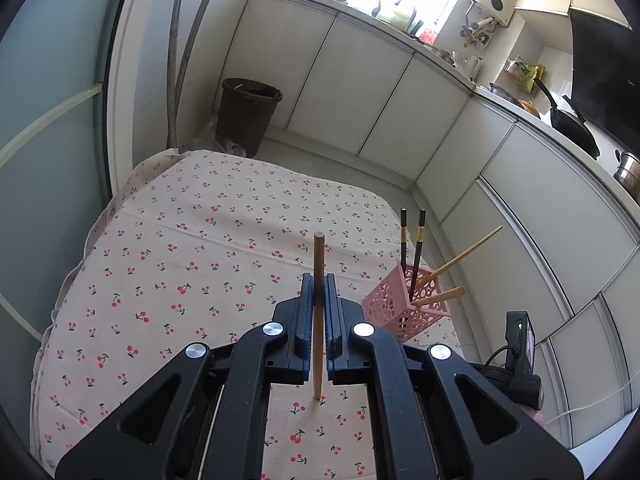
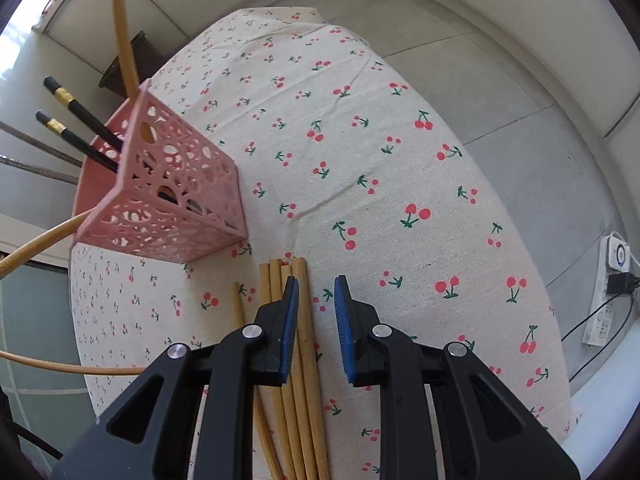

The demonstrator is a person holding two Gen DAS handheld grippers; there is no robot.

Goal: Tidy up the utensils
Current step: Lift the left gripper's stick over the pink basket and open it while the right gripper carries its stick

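Two grippers are ours: our left gripper (image 1: 319, 292) is squeezed tight on one wooden chopstick (image 1: 319, 264), whose low tip touches the cherry tablecloth (image 1: 200, 240). Our right gripper (image 2: 316, 292) has its jaws a little apart, holding nothing, just over a bunch of wooden chopsticks (image 2: 306, 360) lying on the cloth. Nearby stands the pink basket (image 2: 168, 200) with two black chopsticks (image 2: 80, 132) inside.

Left tool (image 1: 319, 288) clamps one wooden chopstick (image 1: 319, 252) upright, tip touching surface (image 1: 200, 240). Pink basket (image 1: 394, 304) with chopsticks just right of tool.
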